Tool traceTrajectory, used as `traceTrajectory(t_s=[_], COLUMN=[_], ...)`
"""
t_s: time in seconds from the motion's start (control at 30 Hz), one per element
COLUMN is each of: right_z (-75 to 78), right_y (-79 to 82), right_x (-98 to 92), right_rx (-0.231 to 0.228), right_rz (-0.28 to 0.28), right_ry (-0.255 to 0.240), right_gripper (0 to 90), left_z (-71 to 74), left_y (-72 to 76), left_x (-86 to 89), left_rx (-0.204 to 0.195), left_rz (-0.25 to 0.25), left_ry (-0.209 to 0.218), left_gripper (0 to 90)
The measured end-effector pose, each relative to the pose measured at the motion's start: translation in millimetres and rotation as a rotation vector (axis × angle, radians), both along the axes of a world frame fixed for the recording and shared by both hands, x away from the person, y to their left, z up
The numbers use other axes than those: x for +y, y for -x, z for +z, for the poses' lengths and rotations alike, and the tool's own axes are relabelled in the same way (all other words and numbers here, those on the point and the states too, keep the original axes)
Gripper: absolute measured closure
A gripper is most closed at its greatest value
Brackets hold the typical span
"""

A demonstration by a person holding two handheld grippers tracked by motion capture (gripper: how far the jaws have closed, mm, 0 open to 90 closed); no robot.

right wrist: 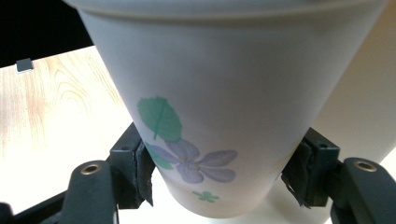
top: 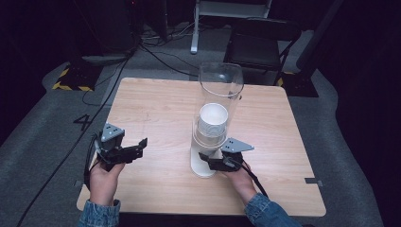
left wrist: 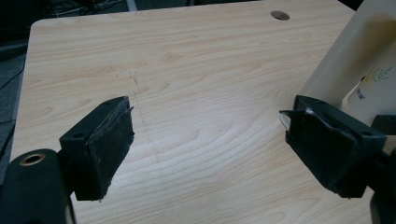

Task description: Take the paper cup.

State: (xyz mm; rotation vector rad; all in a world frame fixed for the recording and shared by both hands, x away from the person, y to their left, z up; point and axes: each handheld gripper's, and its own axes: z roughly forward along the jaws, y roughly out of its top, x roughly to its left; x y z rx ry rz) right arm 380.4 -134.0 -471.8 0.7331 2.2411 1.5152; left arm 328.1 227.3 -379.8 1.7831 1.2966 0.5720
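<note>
Your right gripper [right wrist: 219,186] is pinching the paper cup [right wrist: 219,93] at the dispenser's foot.
The cup's rim is running off the frame's top; your left gripper [left wrist: 205,140] is hovering spread over bare table [left wrist: 187,70], the clear dispenser tube [top: 218,109] blurring the stacked cups.

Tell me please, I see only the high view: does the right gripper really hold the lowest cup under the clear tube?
Observer: Yes. In the right gripper view the right gripper is shut on the cup; its pads press on both sides, near the bottom of the cup.
Operator: Is the cup plain white?
Observer: No. It has a print of a green leaf and a purple flower.
Operator: And the left gripper?
Observer: The left gripper is open. Nothing is between its jaws; behind them is bare table.
</note>
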Motion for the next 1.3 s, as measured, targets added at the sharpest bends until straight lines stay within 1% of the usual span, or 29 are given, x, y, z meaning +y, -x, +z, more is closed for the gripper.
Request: traceTrajectory(t_s=[0.23, 0.27, 0.33, 0.37, 0.47, 0.53, 0.9, 0.93, 1.03, 1.17, 1.3], right_z=[-3.2, -4.0, -6.9, -8.2, -10.8, -12.0, -23.0, -24.3, -25.6, -29.1, -29.5], right_y=[0.5, 0.4, -0.2, -0.3, 0.9, 2.1, 2.3, 2.8, 3.1, 3.4, 4.6], right_x=[-0.7, -1.0, -0.1, 0.1, 0.9, 1.1, -2.8, -2.8, -3.2, -4.3, -4.8], right_rx=[0.012, 0.018, 0.042, 0.045, 0.051, 0.048, 0.091, 0.102, 0.106, 0.122, 0.119], right_rz=[0.0, 0.001, 0.0, 0.001, 0.003, 0.005, -0.008, -0.006, -0.007, -0.009, -0.013], right_ry=[0.014, 0.022, 0.058, 0.065, 0.059, 0.07, 0.119, 0.12, 0.132, 0.147, 0.161], right_gripper=[35.0, 35.0, 34.9, 34.9, 34.9, 34.8, 34.7, 34.7, 34.7, 34.6, 34.6], left_z=[-0.3, -0.2, 0.2, 0.4, 0.9, 0.8, 0.2, 0.2, 0.1, 0.1, -0.2], left_y=[-2.1, -2.5, -3.1, -3.3, -3.5, -4.0, -9.4, -10.0, -11.7, -13.6, -15.9], left_x=[-1.8, -2.0, -1.9, -2.1, -2.5, -2.2, -3.8, -4.0, -5.5, -6.8, -7.6], left_rx=[0.004, 0.003, 0.0, -0.002, -0.001, 0.0, 0.006, 0.005, 0.007, 0.006, 0.01], left_rz=[-0.004, -0.005, -0.007, -0.007, -0.008, -0.008, -0.013, -0.015, -0.017, -0.021, -0.027], left_ry=[0.006, 0.005, -0.001, 0.0, 0.007, 0.009, 0.013, 0.01, 0.012, 0.012, 0.011], left_gripper=[15.1, 15.1, 15.1, 15.1, 15.1, 15.1, 15.1, 15.1, 15.1, 15.1, 15.1])
